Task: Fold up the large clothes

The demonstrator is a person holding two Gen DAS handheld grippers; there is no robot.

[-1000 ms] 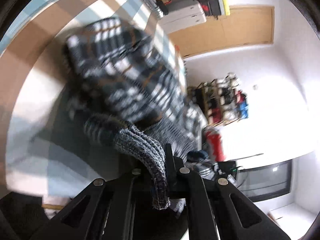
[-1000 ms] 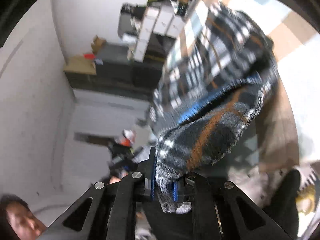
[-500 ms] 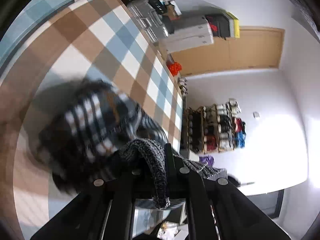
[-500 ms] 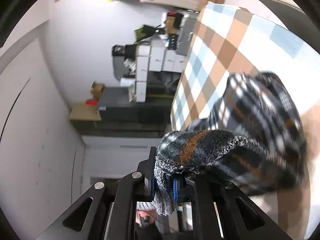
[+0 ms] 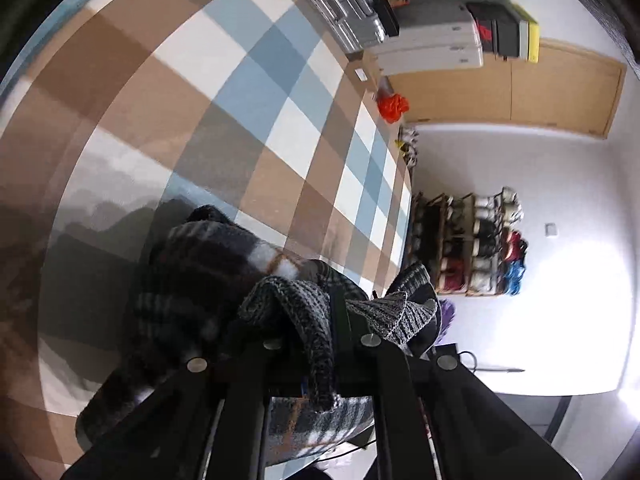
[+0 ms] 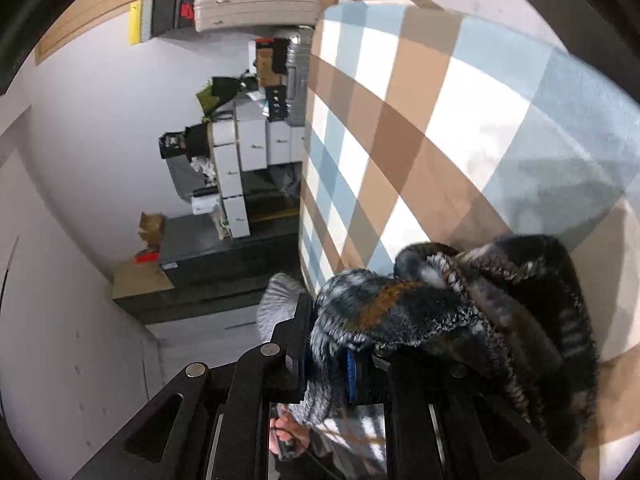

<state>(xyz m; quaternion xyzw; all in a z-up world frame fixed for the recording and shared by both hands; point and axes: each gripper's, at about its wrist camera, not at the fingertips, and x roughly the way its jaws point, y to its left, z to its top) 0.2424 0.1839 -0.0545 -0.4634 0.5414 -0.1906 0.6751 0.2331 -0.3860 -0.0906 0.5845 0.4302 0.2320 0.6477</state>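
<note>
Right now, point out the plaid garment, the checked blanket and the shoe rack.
plaid garment [image 5: 200, 272], left wrist view, on its bunched body.
checked blanket [image 6: 400, 148], right wrist view, on a bare brown square.
shoe rack [image 5: 472, 240], left wrist view, on its middle shelves.

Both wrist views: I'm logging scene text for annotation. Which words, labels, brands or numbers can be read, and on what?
None can be read.
Black box with red mark atop the white cases: mark too blurred.
Stacked boxes beside the plaid bedspread: labels too small.
Plaid knit garment: no tag visible.
</note>
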